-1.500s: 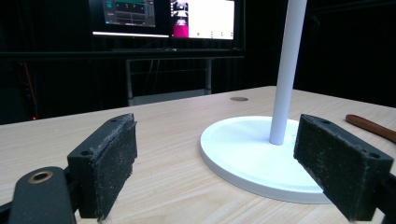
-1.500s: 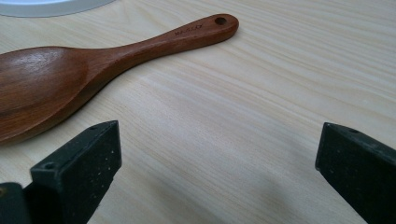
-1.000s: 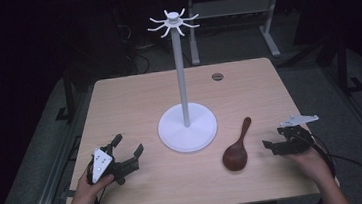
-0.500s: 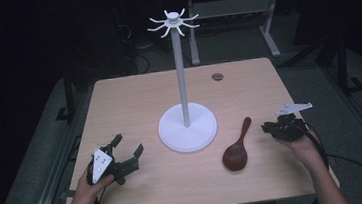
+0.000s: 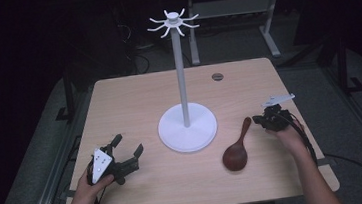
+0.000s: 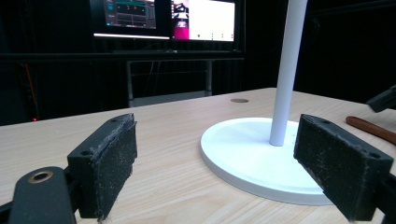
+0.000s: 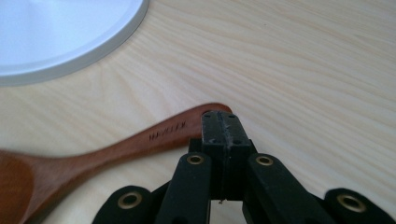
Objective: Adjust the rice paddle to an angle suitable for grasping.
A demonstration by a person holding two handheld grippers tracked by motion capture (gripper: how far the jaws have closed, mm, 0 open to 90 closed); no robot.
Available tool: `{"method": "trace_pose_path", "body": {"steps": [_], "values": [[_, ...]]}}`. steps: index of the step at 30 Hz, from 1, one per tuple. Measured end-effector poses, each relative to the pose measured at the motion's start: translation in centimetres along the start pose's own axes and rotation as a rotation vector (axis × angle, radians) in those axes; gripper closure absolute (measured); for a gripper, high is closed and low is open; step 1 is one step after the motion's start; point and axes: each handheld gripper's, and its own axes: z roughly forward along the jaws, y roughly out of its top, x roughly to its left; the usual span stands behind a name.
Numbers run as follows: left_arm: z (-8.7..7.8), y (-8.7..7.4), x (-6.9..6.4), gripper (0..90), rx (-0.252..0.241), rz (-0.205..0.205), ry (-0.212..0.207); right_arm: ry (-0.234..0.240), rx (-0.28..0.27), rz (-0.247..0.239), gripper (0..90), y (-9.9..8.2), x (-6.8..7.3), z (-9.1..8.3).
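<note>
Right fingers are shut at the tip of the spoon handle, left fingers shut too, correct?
Not quite. The left gripper has its fingers wide open, with nothing between them, as the left gripper view shows. The right gripper is shut at the spoon handle's tip.

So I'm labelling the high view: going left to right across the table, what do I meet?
Left tongs → white stand → wooden spoon → right tongs.
</note>
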Motion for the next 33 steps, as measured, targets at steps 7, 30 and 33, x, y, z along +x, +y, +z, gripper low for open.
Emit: {"method": "trace_pose_path", "body": {"steps": [7,30,33], "values": [[0.0,0.0,0.0,13.0,-0.001,0.002,0.000,-0.018,0.055,-0.034,89.6,0.0,0.2,1.3],[0.0,0.0,0.0,13.0,0.000,0.003,0.000,0.073,0.052,-0.066,89.7,0.3,1.8,2.2],[0.0,0.0,0.0,13.0,-0.001,0.002,0.000,0.097,0.048,-0.071,89.7,0.5,2.2,2.3]]}}
